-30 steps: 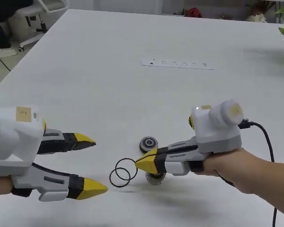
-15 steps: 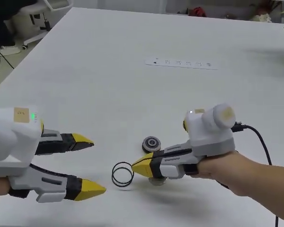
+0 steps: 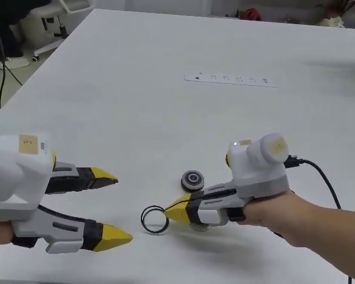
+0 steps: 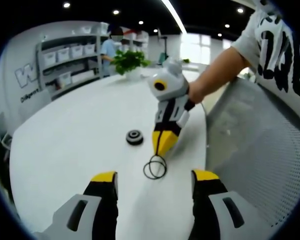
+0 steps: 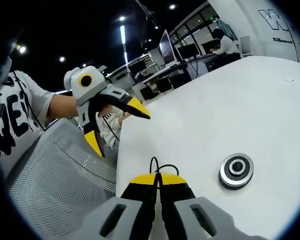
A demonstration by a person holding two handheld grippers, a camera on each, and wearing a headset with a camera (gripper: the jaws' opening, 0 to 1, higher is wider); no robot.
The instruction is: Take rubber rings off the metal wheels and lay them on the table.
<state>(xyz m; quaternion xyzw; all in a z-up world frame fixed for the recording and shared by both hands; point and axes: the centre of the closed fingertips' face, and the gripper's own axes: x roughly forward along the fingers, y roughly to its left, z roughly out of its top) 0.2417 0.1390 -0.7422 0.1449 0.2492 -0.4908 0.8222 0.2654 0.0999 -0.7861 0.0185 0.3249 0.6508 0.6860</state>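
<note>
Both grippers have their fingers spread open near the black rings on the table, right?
Not quite. The left gripper is open, but the right gripper has its fingers shut on the rubber rings, as the right gripper view shows.

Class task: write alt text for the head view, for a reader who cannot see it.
The right yellow-tipped handheld gripper, jaws shut, pinches thin black rubber rings lying on a white table, beside a small round metal wheel. The left yellow-tipped gripper hovers open nearby.
</note>
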